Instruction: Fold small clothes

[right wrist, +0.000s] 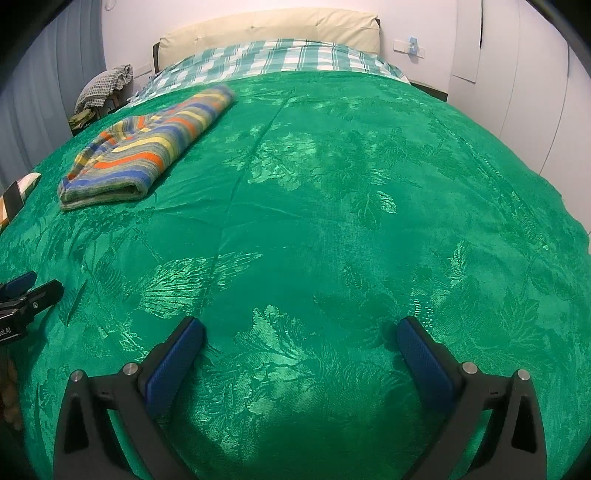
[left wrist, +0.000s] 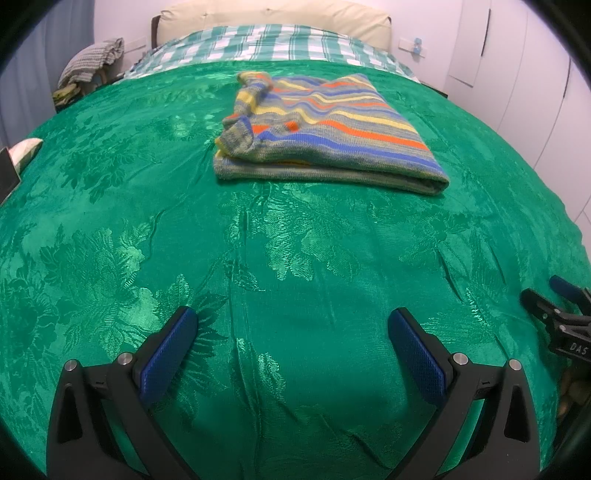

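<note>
A striped knit garment (left wrist: 325,129) in blue, orange, yellow and grey lies folded into a flat rectangle on the green bedspread (left wrist: 295,258), well ahead of my left gripper (left wrist: 291,321). That gripper hangs open over bare cloth with nothing between its blue pads. In the right wrist view the same folded garment (right wrist: 147,147) sits far off to the upper left. My right gripper (right wrist: 301,332) is open too, over bare bedspread (right wrist: 332,203). Each gripper shows at the edge of the other's view, the right gripper (left wrist: 561,317) and the left gripper (right wrist: 26,295).
A checked green-and-white sheet (left wrist: 273,44) and a cream headboard (left wrist: 273,18) lie beyond the bedspread. A chair with grey cloth (left wrist: 92,62) stands at the back left. White cupboard doors (left wrist: 517,74) run along the right. A pale item (left wrist: 22,151) sits at the bed's left edge.
</note>
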Demonstrator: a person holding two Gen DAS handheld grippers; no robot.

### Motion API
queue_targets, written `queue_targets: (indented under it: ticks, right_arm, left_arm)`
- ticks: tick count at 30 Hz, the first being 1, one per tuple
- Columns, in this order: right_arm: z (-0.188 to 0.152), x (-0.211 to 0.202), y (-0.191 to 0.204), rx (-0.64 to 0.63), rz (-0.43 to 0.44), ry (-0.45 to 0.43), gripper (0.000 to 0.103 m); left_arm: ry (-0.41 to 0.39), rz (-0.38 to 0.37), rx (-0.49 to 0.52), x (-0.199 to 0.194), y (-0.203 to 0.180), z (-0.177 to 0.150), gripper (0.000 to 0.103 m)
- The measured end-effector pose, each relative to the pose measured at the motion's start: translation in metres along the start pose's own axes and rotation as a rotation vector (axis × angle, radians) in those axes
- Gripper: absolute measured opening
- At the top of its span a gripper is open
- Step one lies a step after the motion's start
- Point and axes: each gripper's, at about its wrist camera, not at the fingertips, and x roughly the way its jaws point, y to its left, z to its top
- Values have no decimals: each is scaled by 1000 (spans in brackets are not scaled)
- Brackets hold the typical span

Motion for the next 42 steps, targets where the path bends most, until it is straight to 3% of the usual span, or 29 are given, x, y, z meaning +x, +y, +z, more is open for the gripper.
queue_targets:
  ticks: [32, 34, 36, 39, 42]
  right_arm:
    - [0, 2, 4, -23, -34, 11, 103]
    - [0, 1, 3, -21, -30, 14, 103]
    - [2, -1, 0, -7, -8, 25, 103]
    - [13, -6, -8, -1, 52, 83, 103]
    - [42, -15, -14, 79, 162, 11, 103]
  left_arm:
    - [14, -1, 4, 0, 2, 2, 103]
    - [52, -30, 14, -3, 4, 8, 102]
    - [88, -122, -16, -11, 17, 20, 102]
    - [32, -257, -96, -25, 46, 49, 102]
    - [-9, -269, -103, -14, 65, 100, 102]
